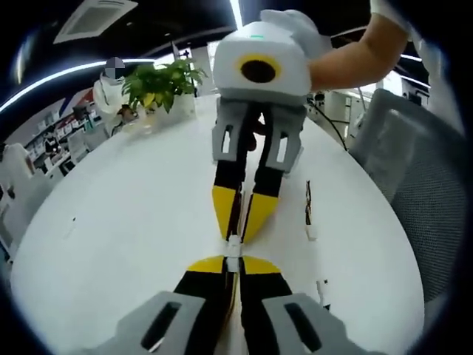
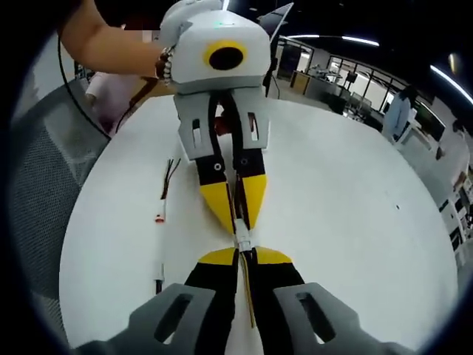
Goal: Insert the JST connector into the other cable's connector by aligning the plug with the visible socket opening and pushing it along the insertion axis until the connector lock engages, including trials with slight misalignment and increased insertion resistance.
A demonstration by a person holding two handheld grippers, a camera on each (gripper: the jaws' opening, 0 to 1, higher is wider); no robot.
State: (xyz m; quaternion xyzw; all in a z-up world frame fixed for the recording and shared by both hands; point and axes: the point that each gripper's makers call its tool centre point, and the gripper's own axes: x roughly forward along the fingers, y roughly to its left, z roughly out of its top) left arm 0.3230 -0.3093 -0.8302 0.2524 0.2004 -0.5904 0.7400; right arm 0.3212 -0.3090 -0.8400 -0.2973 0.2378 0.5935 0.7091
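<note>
In the left gripper view my left gripper (image 1: 238, 262) rises from the bottom, its yellow-tipped jaws shut on a small white JST connector (image 1: 233, 248). My right gripper (image 1: 241, 234) comes down from the top, tip to tip with it, shut on the mating connector. The two white pieces touch; whether they are fully seated is too small to tell. In the right gripper view my right gripper (image 2: 244, 256) is shut on its connector (image 2: 242, 241), with a thin wire (image 2: 250, 296) running back between its jaws. The left gripper (image 2: 238, 229) faces it.
The round white table (image 1: 126, 222) carries spare cables (image 1: 309, 213) (image 2: 168, 177) with small connectors beside the grippers. A potted plant (image 1: 159, 81) stands at the table's far edge. A grey mesh chair (image 1: 421, 170) sits by the table. A person's arm (image 2: 111, 44) holds the left gripper.
</note>
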